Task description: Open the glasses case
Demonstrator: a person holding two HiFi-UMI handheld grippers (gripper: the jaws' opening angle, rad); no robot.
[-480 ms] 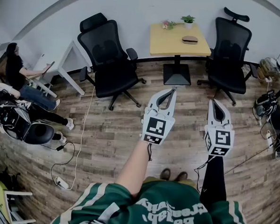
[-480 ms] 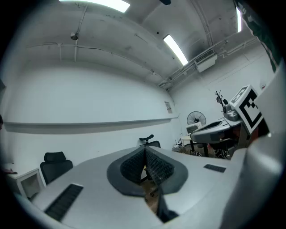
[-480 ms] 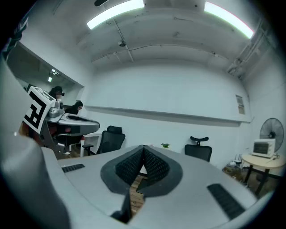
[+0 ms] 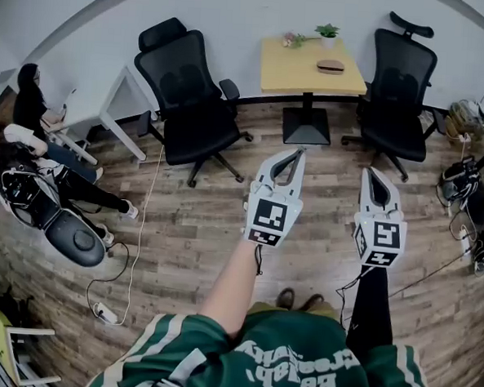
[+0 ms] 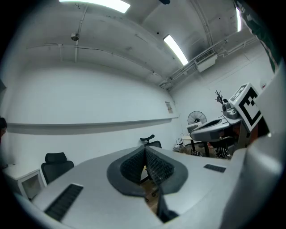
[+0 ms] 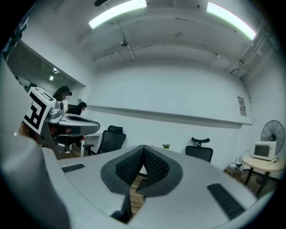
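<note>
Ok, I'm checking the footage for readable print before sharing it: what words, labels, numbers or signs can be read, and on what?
Nothing can be quoted with confidence.
Green shirt: white lettering in two lines, upside down in the head view, too blurred to read.
Wall notice: too small to read.
Left marker cube and right marker cube: black-and-white square patterns, no words.

You wear a green shirt (image 4: pixel 297 368) with white stripes on the shoulders and white letters on the chest, and a black sleeve (image 4: pixel 371 315) covers your right arm. Your left tool (image 4: pixel 297 156) and right tool (image 4: pixel 369 175) have pale grey shells, dark ribbed pads (image 5: pixel 154 167) and a cube (image 4: pixel 269 219) with black-and-white square markers.
</note>
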